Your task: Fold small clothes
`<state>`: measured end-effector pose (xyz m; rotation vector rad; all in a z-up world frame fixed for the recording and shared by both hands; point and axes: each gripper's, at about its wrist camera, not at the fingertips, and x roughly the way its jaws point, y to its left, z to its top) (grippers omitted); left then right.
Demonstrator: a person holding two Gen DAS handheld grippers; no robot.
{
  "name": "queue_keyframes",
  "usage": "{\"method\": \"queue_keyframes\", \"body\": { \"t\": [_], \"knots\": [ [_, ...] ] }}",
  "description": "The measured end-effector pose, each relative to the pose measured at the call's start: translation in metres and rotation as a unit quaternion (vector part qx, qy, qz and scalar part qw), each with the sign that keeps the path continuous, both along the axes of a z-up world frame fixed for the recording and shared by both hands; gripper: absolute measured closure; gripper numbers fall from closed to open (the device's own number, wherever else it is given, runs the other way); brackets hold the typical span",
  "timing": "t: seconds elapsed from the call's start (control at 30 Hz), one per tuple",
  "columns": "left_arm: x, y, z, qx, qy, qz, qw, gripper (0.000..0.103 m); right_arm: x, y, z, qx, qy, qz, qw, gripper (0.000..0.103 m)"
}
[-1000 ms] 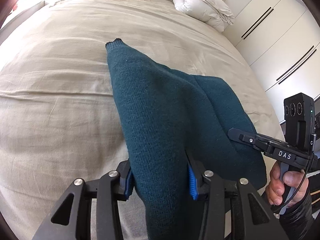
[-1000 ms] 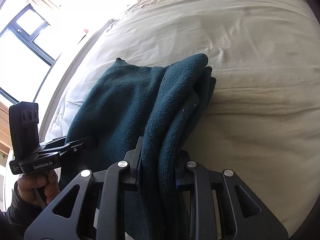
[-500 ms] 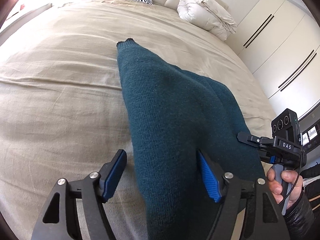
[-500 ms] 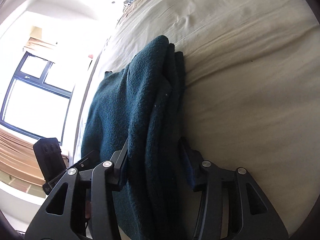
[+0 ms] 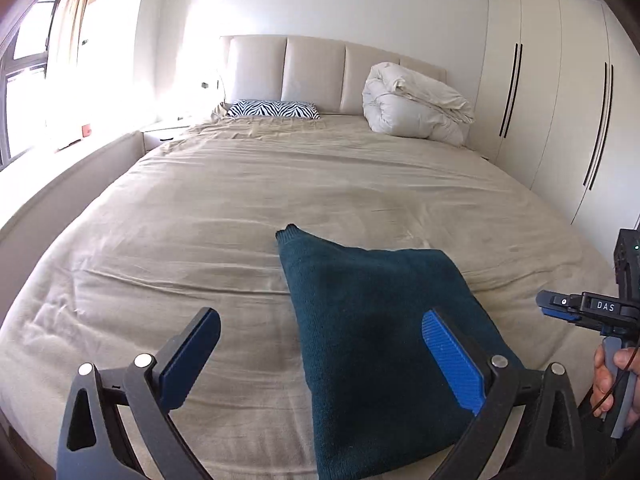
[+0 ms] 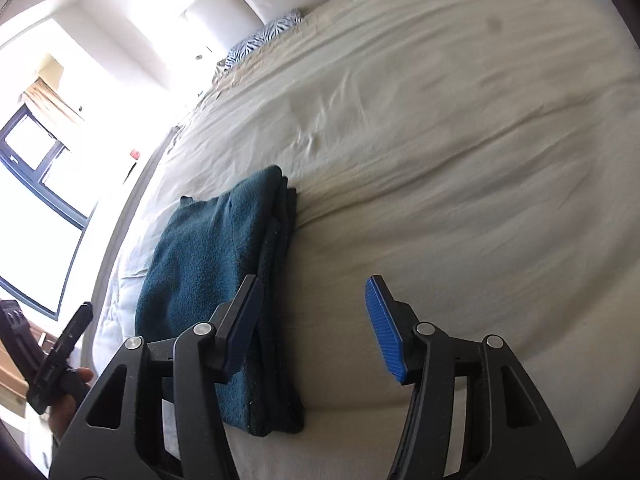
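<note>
Grippers apart over folded sweater

Left hand-held gripper (image 5: 320, 354) tilts downward, spread wide; right hand-held gripper (image 6: 314, 320) likewise, half spread (both have just been opening, gripping nothing). The sweater (image 5: 372, 332) lies folded on the beige bed (image 5: 224, 208), near its foot; wardrobe (image 5: 560, 100) alongside.

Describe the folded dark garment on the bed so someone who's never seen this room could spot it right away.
Start at the big bed with its beige sheet and padded headboard. At the near end lies the teal knit garment, folded flat in layers. It is the only dark thing there; the zebra pillow and white duvet sit far off by the headboard.
</note>
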<state>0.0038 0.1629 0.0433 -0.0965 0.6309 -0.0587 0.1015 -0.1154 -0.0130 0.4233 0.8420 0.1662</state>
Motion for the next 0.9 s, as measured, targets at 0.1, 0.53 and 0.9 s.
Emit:
{"method": "queue_keyframes", "body": {
  "t": [0.1, 0.53, 0.9],
  "knots": [
    [-0.009, -0.002, 0.02, 0.015, -0.008, 0.018, 0.9997, 0.0, -0.028, 0.015, 0.038, -0.069, -0.076, -0.015, 0.995, 0.033],
    [-0.037, -0.021, 0.065, 0.163, -0.075, 0.118, 0.9766, 0.0, -0.109, 0.074, 0.153, -0.177, -0.276, -0.041, 0.944, 0.002],
    [-0.017, -0.019, -0.007, 0.096, 0.091, 0.084, 0.9877, 0.0, -0.091, 0.102, 0.099, -0.205, -0.075, -0.007, 0.976, 0.002]
  ]
}}
